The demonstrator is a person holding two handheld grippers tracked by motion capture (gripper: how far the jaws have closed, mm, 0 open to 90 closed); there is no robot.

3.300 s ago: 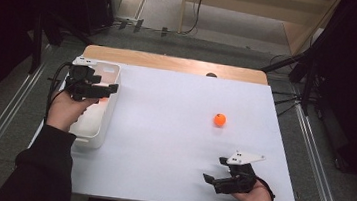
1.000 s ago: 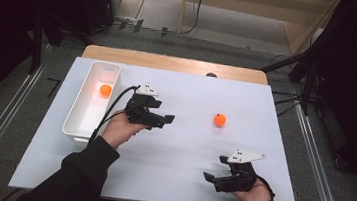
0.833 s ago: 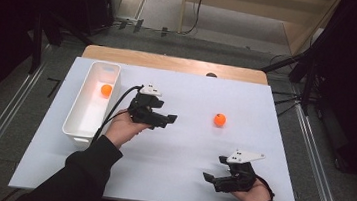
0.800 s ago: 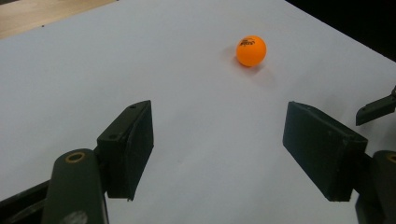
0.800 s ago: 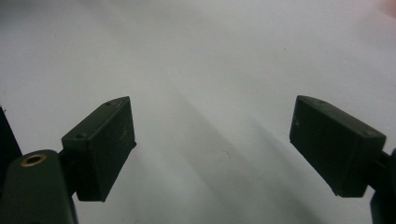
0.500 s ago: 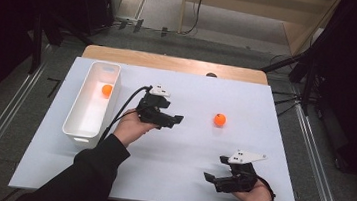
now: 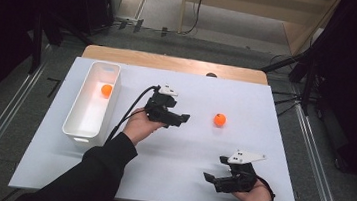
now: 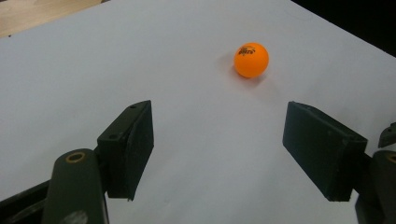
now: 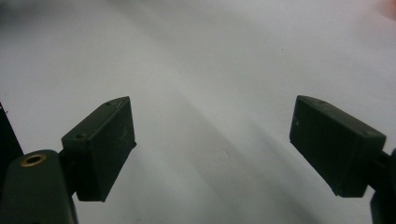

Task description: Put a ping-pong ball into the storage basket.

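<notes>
An orange ball (image 7: 219,119) lies loose on the white table sheet (image 7: 186,151), right of centre; in the left gripper view the ball (image 8: 251,59) sits ahead of the jaws, a little right of their middle. My left gripper (image 7: 180,118) hovers open over the middle of the sheet, pointing right toward that ball, with nothing between its jaws (image 8: 219,149). A second orange ball (image 7: 106,90) rests in the far end of the white bin (image 7: 79,129) at the left. My right gripper (image 7: 211,177) stays open and empty near the front right edge (image 9: 212,144).
A strip of wooden tabletop (image 7: 170,63) shows beyond the sheet's far edge. The left gripper's cable (image 7: 124,120) trails back along the forearm. Dark stands and floor rails surround the table.
My left gripper has left the bin, where one ball now lies, and travelled right across the sheet toward the loose ball. The right gripper has stayed put.
</notes>
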